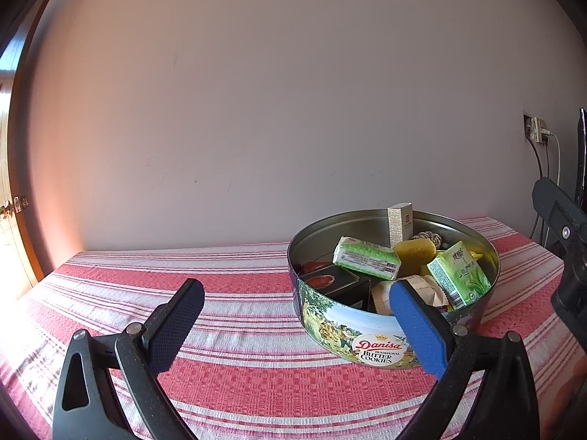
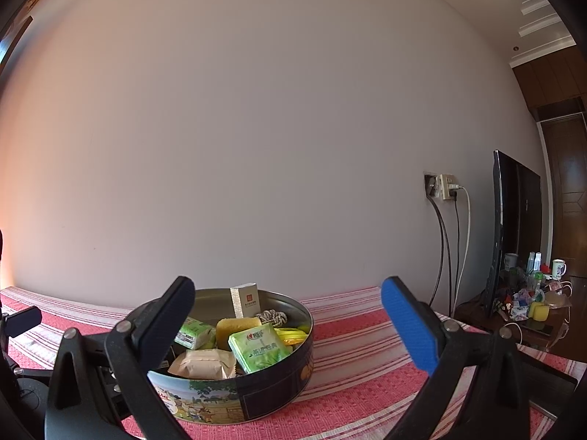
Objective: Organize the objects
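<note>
Hovering low over the striped cloth (image 1: 238,330) on the worktop, the left claw (image 1: 297,315) is spread wide and grasps nothing, with bare cloth between its black pad and its blue one. Just right of centre in the left wrist view stands the round cookie tin (image 1: 367,337), lidless and already loaded with the small goods: a green wafer pack (image 1: 367,257) lying across the heap, a yellow sponge block (image 1: 416,253), a green tissue pack (image 1: 460,275) leaning on the rim, a pale upright box (image 1: 400,222) against the far wall, and a dark box (image 1: 335,284) at the near side. Further right, the right claw (image 2: 288,324) is likewise released and empty, its dark finger crossing the tin's left side.

The wrapped packs look light, soft and a little slick, so a pinch across their short sides should serve; the sponge will squash. The tin itself seems stiff and thin-walled, probably best taken by the rim. Nothing loose lies on the visible cloth, so the sorting looks nearly complete.
</note>
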Motion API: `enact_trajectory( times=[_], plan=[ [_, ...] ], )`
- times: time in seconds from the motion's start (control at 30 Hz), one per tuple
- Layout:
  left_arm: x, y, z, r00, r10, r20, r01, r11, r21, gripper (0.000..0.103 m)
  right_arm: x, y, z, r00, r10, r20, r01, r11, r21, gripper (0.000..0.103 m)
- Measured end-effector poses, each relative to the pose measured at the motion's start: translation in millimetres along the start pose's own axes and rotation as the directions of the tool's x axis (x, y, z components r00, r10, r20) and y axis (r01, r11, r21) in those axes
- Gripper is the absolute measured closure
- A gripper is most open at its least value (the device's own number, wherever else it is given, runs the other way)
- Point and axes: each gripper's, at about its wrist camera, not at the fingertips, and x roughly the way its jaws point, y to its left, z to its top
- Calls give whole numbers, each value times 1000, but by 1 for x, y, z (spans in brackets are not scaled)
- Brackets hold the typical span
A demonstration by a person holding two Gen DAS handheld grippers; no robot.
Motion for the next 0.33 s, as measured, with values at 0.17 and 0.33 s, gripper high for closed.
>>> enact_trajectory(
  times=[0.17,0.33],
  plan=[
    [2,4,0,1000,1,-16,-1,1000,-13,1,2,-1,0,1000,-3,-7,3,1000,0,0],
    [5,4,0,999,-7,-38,6,1000,-14,1,3,-4,-1,999,-32,-20,32,999,6,0]
  ],
)
